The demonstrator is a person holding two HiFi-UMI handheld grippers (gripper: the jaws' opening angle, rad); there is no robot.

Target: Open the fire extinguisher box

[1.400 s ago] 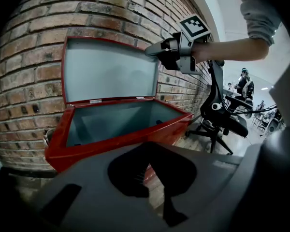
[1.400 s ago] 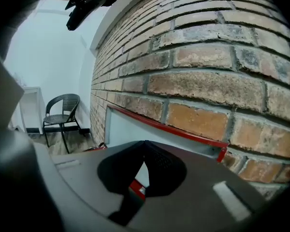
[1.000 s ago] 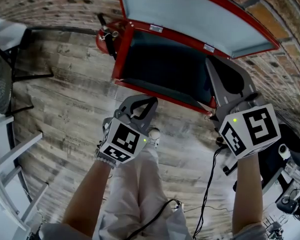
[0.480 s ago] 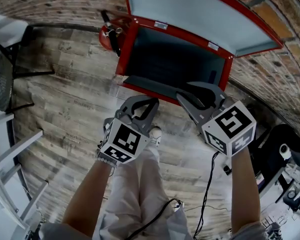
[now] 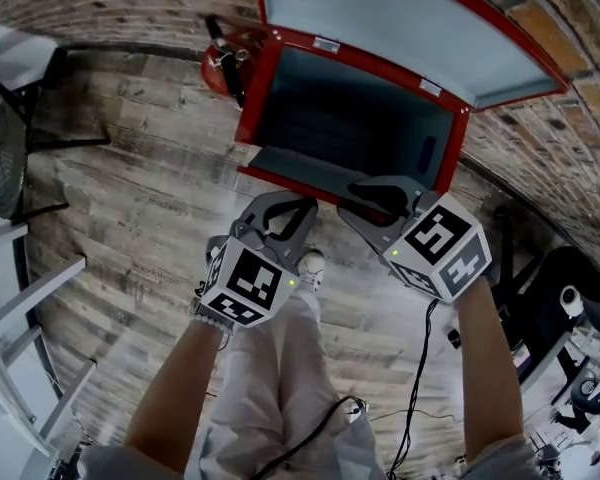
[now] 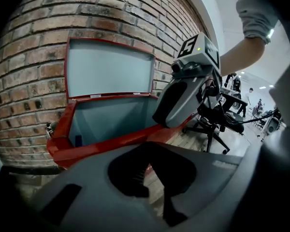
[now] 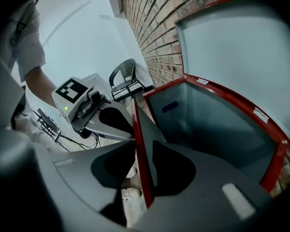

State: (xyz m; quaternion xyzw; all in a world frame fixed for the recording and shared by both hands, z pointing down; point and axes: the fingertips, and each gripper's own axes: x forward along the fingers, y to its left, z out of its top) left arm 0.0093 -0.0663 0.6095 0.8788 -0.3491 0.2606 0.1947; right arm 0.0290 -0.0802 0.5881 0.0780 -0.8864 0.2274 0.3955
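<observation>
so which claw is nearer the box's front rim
Right. The right claw, jaws just opening, has the box's front rim between them; the left claw sits short of it.

Two in all, left tongs [image 5: 284, 211] and right tongs [image 5: 350, 200], one fire extinguisher box [image 5: 257, 108] ahead of them, one red extinguisher [image 5: 218, 68] beyond the left tongs

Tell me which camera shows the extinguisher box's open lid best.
The left gripper view: the whole lid stands upright against the brick wall, all four red edges visible. The head view cuts off its top; in the right gripper view it runs off the frame's edge.
</observation>
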